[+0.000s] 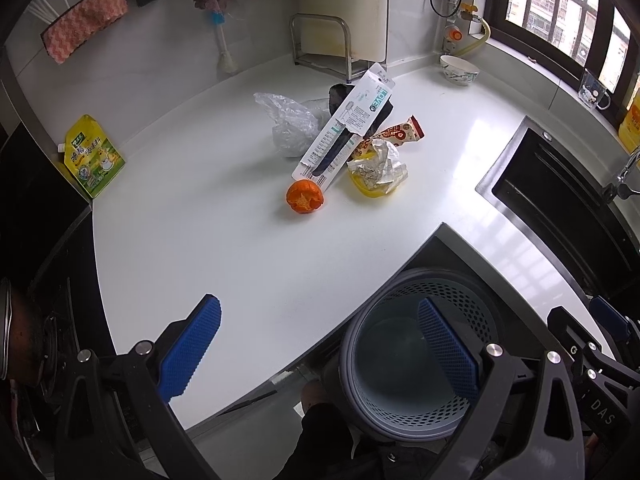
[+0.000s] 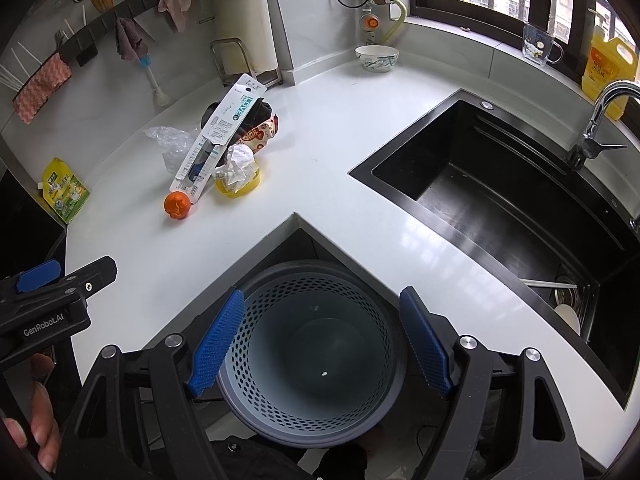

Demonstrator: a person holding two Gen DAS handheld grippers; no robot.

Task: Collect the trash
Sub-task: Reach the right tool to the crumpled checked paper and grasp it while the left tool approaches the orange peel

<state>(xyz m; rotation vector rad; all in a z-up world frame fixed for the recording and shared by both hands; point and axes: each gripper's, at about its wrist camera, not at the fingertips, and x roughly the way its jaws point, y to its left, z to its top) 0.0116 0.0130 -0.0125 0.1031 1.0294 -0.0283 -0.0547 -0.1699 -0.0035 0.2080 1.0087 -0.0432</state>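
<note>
Both tools hover at the inner corner of the white counter (image 2: 360, 184), over the perforated grey waste bin (image 2: 316, 356) that stands on the floor in that notch. The bin looks empty apart from 1 or 2 pale specks, so collection seems not to have begun.

The left gripper (image 1: 320, 344) has its blue pads spread wide with nothing between them; the right gripper (image 2: 320, 340) is likewise released and empty, its pads framing the bin's mouth.

All the trash sits in 1 pile beyond the bin, toward the back wall and off to the left. Nearest the bin is the orange peel (image 1: 305, 197), lying apart from the rest by a small gap. Just behind it starts the long toothbrush package (image 1: 347, 128), its long axis running from the peel up and away toward the wall, propped on the heap at a tilt. Beside it, on the sink side, a crumpled white paper (image 1: 378, 164) rests in a yellow lid (image 1: 374, 192); a clear plastic bag (image 1: 290, 122) lies on the other side, and a snack wrapper (image 1: 402, 134) behind the paper.

The left gripper appears nearer the pile, with the peel almost straight ahead of it.
</note>
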